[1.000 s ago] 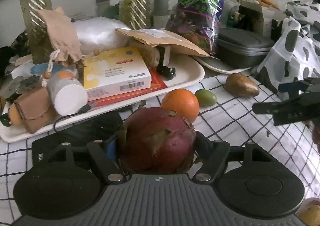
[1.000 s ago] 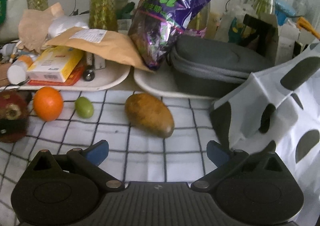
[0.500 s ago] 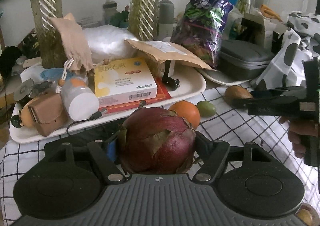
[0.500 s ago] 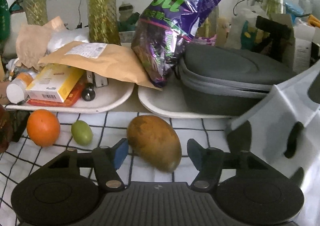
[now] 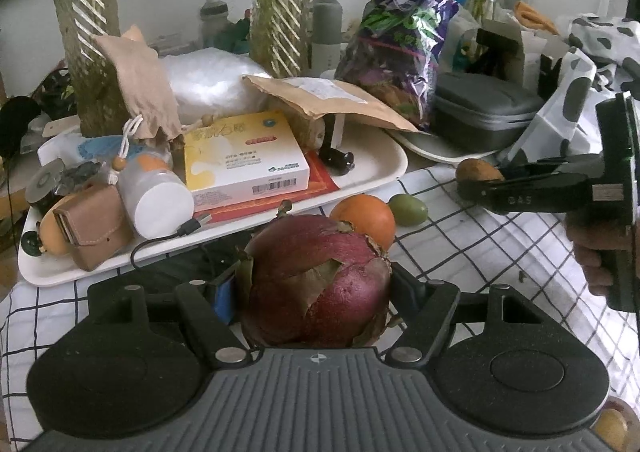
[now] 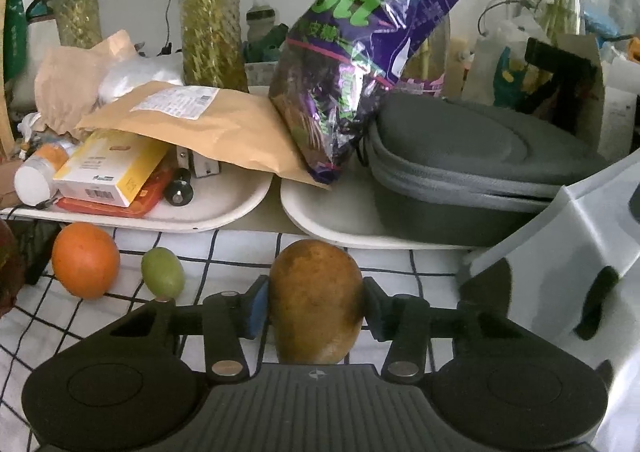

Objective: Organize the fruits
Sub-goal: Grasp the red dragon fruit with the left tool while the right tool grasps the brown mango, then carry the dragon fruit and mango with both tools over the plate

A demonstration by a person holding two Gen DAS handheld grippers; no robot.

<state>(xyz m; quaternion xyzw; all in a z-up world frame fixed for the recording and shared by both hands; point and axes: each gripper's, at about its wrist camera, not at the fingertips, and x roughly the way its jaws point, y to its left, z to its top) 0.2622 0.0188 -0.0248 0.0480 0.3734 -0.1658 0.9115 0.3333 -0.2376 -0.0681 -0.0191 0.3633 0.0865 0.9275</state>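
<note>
The left gripper [image 5: 316, 288] holds a dark red dragon fruit [image 5: 318, 280], one finger pressed on each flank, over the black-and-white checked cloth [image 5: 472, 240]. The right gripper [image 6: 316, 306] has just been closing its jaws around a brown mango [image 6: 318, 302]; both blue pads [image 6: 256, 304] now sit against the mango's sides, and the fruit lies on the cloth just in front of the right-hand white tray [image 6: 320, 216]. From the left wrist view, the right gripper's fingers reach the mango from the right, a hand [image 5: 600, 256] on the handle. An orange [image 6: 85, 260] and a small green fruit [image 6: 163, 272] lie side by side on the cloth left of the mango, just before the left-hand white tray [image 5: 376, 168], which is crowded with a yellow box [image 5: 244, 156], a white bottle [image 5: 158, 198] and a brown envelope [image 5: 320, 100].
</note>
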